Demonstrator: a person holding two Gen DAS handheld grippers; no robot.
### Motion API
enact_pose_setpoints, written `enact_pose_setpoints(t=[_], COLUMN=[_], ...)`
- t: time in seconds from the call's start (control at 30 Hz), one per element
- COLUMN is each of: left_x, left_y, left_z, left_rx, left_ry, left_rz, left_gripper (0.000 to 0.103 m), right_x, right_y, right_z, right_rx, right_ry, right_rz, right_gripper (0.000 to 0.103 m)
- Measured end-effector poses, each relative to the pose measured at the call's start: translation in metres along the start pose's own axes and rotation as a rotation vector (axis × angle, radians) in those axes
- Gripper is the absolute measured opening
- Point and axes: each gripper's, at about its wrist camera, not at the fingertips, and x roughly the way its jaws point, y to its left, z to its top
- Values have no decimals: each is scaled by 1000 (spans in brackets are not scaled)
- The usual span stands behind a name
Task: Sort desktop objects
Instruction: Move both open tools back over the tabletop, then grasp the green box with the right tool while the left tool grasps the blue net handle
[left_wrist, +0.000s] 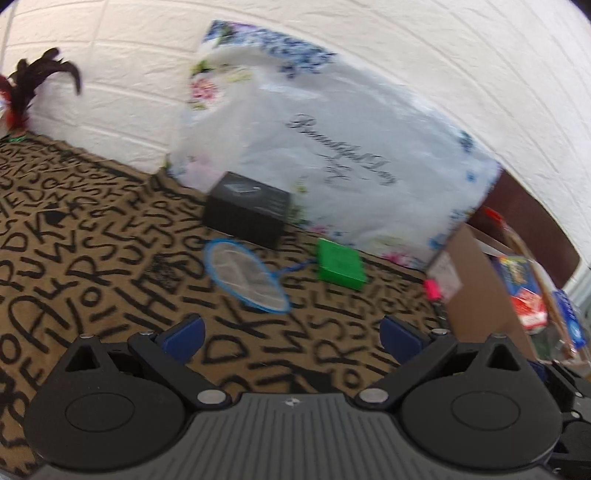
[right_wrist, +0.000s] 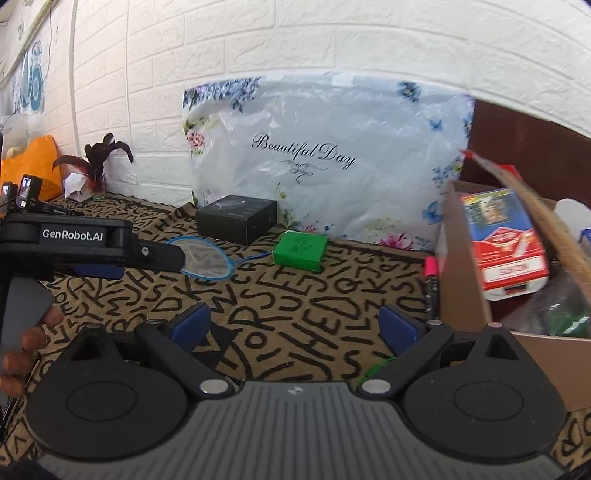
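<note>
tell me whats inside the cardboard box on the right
In the cardboard box a red, white and blue carton stands upright, with a tan stick leaning across it and clear plastic beside it. Anything lower down is hidden by the box wall.

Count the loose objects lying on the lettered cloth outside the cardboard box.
4: black box by the bag, blue net in front, green box right, pink marker beside the carton. Others may be hidden.

Your worktop (right_wrist: 295, 295) wears a tan cloth printed with black letters. On it you have a black box (right_wrist: 236, 218), a small blue net (right_wrist: 203, 261), a green box (right_wrist: 300, 249), a pink-capped marker (right_wrist: 430, 280), a cardboard box (right_wrist: 465, 295) and a flowered plastic bag (right_wrist: 325, 162) against the wall.
</note>
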Motion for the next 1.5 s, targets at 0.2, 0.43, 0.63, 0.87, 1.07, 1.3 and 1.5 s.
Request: enact_pose_setpoints(t=[0.2, 0.43, 0.63, 0.87, 1.07, 1.3, 1.5], left_x=[39, 76, 102, 114, 121, 103, 56], left_y=[28, 43, 53, 56, 54, 47, 30], left_z=[14, 30, 36, 37, 39, 36, 45], left_rx=[-45, -61, -81, -83, -85, -104, -99], left_ry=[32, 54, 103, 100, 120, 117, 32], left_rz=[29, 27, -13, -78, -121, -145, -168], left_gripper=[93, 83, 39, 28, 3, 0, 0], right_x=[41, 94, 144, 190, 217, 195, 143], right_y=[4, 0, -4, -3, -3, -6, -8], right_z=[11, 23, 33, 44, 42, 35, 31], right_rx=[47, 71, 87, 95, 109, 100, 99], right_ry=[21, 39, 55, 71, 121, 112, 56], right_rz=[-25, -59, -78, -78, -86, -77, -53], right_gripper=[95, 95, 95, 95, 63, 61, 61])
